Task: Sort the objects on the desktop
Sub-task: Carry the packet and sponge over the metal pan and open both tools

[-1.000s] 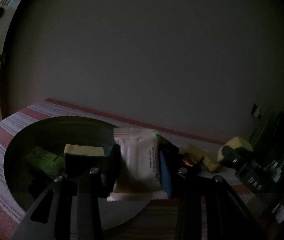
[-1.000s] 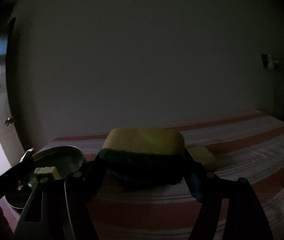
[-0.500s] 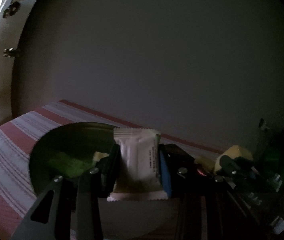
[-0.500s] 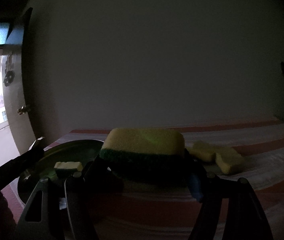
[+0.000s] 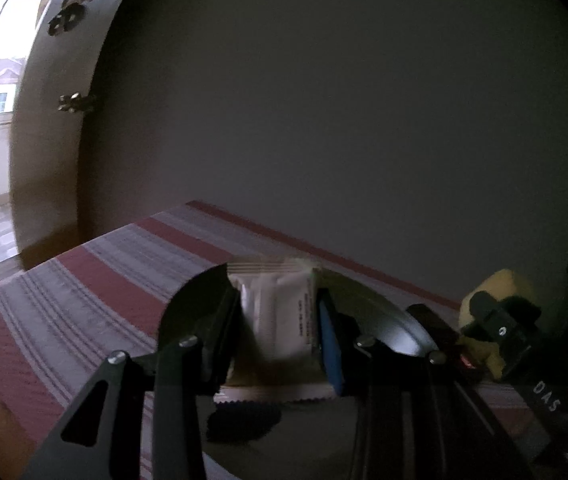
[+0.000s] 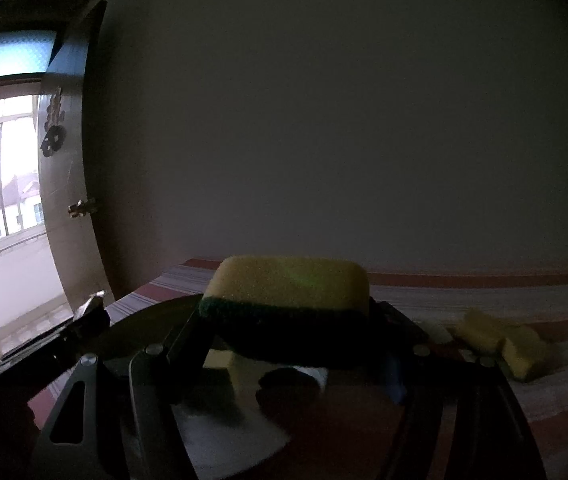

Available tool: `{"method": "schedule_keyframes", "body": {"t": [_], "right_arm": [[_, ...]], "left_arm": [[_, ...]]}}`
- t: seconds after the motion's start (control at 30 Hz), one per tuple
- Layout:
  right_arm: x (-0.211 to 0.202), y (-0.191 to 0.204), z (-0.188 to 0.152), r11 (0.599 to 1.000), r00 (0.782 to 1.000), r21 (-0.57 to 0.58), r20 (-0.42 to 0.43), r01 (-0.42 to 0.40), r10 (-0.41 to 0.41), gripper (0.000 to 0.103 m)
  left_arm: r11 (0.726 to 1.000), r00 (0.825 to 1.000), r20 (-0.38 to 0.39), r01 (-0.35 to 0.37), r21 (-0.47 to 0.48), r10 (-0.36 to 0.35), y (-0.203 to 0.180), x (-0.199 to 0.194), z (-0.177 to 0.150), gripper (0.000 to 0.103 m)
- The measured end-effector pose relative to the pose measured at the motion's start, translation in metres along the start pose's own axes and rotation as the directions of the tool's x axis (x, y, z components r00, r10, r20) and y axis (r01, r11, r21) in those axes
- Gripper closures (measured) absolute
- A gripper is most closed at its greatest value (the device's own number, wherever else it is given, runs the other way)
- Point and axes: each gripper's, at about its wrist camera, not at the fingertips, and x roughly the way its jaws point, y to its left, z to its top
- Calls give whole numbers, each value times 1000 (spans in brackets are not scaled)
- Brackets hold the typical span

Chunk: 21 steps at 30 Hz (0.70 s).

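A: Starting at the far left, what is showing?

B: A window (image 6: pixel 0 208) is letting in daylight, and a dark door (image 6: pixel 68 184) is standing beside it. The bench (image 5: pixel 96 292) is wearing a cloth of red and grey stripes, running along a plain wall.

A: And the left claw?

B: The left claw (image 5: pixel 280 320) is clenching on a white snack packet (image 5: pixel 278 312). The packet is standing upright between the fingers, its crimped lower edge hanging below them, above a dark round bowl (image 5: pixel 188 304) on the bench.

A: What is lying in the bowl?

B: From the right wrist view, a pale yellow block (image 6: pixel 220 360) is sitting in it. The rest is too dark to tell.

A: The right claw?

B: The right claw (image 6: pixel 287 320) is gripping a sponge (image 6: pixel 287 284), yellow on top with a dark green layer beneath, lying flat between the fingers over the bowl's edge. The left view is catching it at its right edge.

A: Anything further right?

B: Two small yellow pieces (image 6: pixel 499 340) are resting on the cloth, just beside each other, blurred, well apart from the bowl.
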Motion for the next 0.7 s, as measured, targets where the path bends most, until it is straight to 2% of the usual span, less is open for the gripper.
{"method": "schedule_keyframes", "body": {"t": [0.13,0.23,0.37,0.7], "right_arm": [[20,5,-5,1000,1000,-12,-24,3,-3,30],[43,18,-14,1000,999,-23,-46,13,-14,30],[52,18,-21,999,998,-37,-62,15,-17,30],[59,18,-26,996,997,-72,-46,53,-56,30]], "left_arm": [[998,997,-43,-60,22,61,2,12,4,66],[996,993,-75,-88,19,89,6,21,6,66],[993,988,-104,-115,21,116,5,28,5,66],[980,977,-87,-187,72,193,-8,33,13,66]]}}
